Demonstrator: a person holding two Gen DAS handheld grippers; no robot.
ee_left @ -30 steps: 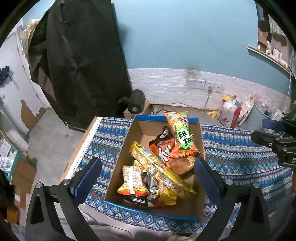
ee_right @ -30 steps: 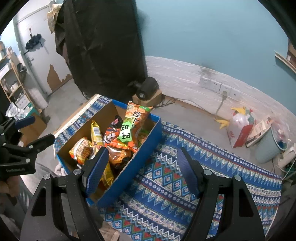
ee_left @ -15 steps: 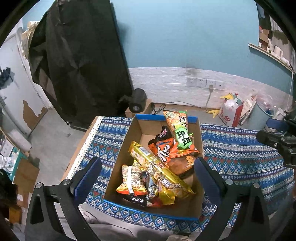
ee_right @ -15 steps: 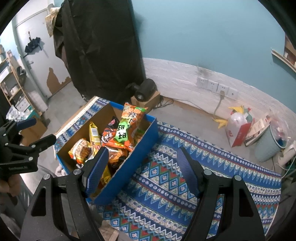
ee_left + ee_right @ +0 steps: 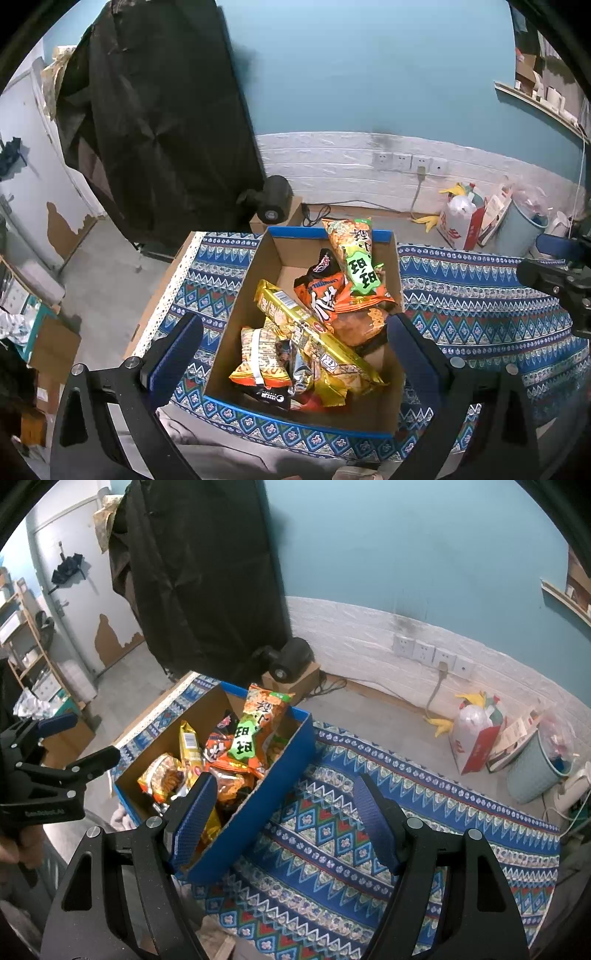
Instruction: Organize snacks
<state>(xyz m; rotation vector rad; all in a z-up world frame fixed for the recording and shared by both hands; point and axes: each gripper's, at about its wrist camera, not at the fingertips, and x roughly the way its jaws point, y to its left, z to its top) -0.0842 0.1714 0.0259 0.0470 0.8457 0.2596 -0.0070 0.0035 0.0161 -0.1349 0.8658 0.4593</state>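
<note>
A blue-sided cardboard box [image 5: 393, 254] full of snack bags stands on a blue patterned cloth [image 5: 480, 310]. It holds an orange bag with a green label [image 5: 356, 258], a long gold pack [image 5: 314, 332] and an orange-black bag [image 5: 321, 291]. My left gripper [image 5: 291, 354] is open and empty, above the box's near end. My right gripper [image 5: 284, 819] is open and empty, above the box's right wall [image 5: 266, 801] and the cloth [image 5: 332, 834]. The left gripper also shows at the left edge of the right wrist view [image 5: 55, 760].
A black cover [image 5: 155, 122] hangs at the back left. A black device on a small carton [image 5: 273, 203] sits behind the table. A red-white bag [image 5: 461, 221] and a pale bin [image 5: 521, 232] stand on the floor by the wall. The table's left edge [image 5: 162, 299] drops to the floor.
Both grippers have drifted slightly up and back, so the box looks a little smaller and farther. Nothing was taken hold of or let go.
</note>
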